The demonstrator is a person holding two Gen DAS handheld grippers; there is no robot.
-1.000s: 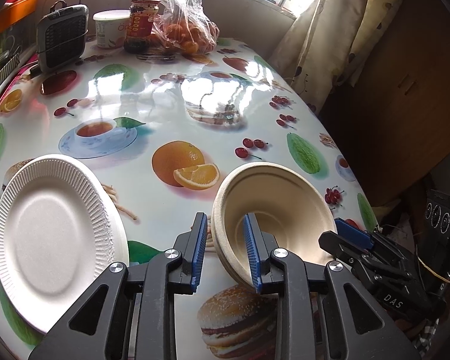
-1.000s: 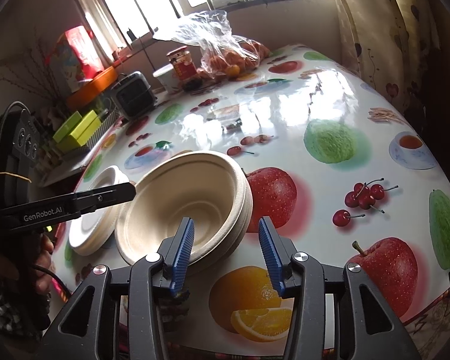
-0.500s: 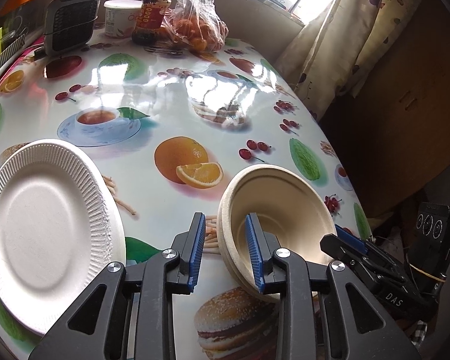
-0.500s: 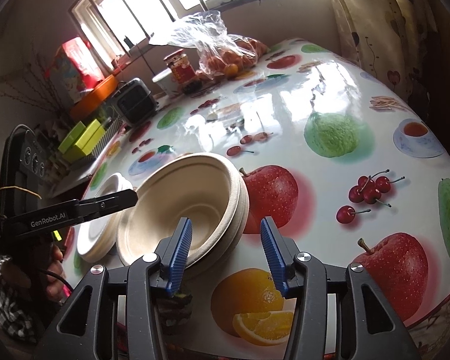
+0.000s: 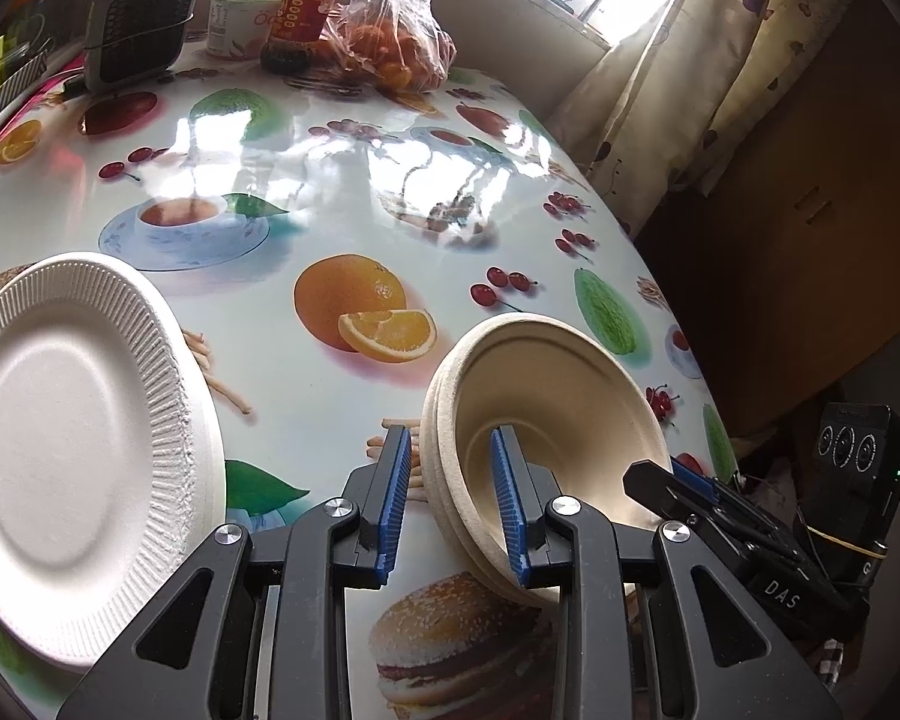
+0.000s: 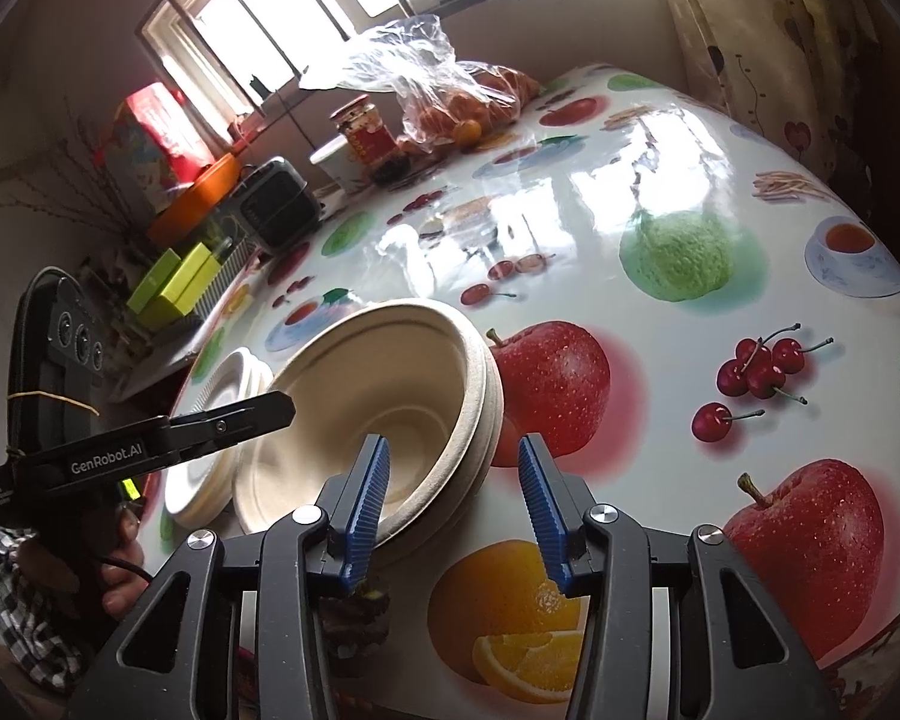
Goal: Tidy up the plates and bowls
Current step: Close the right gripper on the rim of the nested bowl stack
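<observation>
- Our left tool [image 5: 450, 501] straddles the near rim of the nested beige moulded-fibre bowls [image 5: 561, 396]; one blue pad sits inside the top bowl and the other outside, with a sliver of gap showing at the outer pad, so we judge the rim loosely pinched rather than firmly clamped.
- Our right tool [image 6: 453, 507] is released, fingers spread wide; its left pad reaches over the bowls' opposite rim, its right pad hangs outside the stack, touching nothing.
- The bowls [image 6: 384, 414] are tilted up toward the right tool, with the stack's underside apparently lifted off the glossy fruit-print desk [image 5: 342, 192] on the left tool's side.
- To do this step well, we judge the right tool should close on the rim only once all the nested lips sit between its pads; a bite on just the top bowl could peel the stack apart.
- The thin fibre will likely flex, so a gentle squeeze and a level lift suit it.
- The white ribbed paper plates [image 5: 72, 438] lie to the left of the left tool, near the bowls but not touching them.
- The desk edge runs just under both tools, so a slipped bowl could drop off toward us.
- Ahead of the tools the desk lies open as far as the clear bag of oranges [image 5: 390, 36] and the red-labelled jar [image 5: 303, 15], well apart from the bowls.
</observation>
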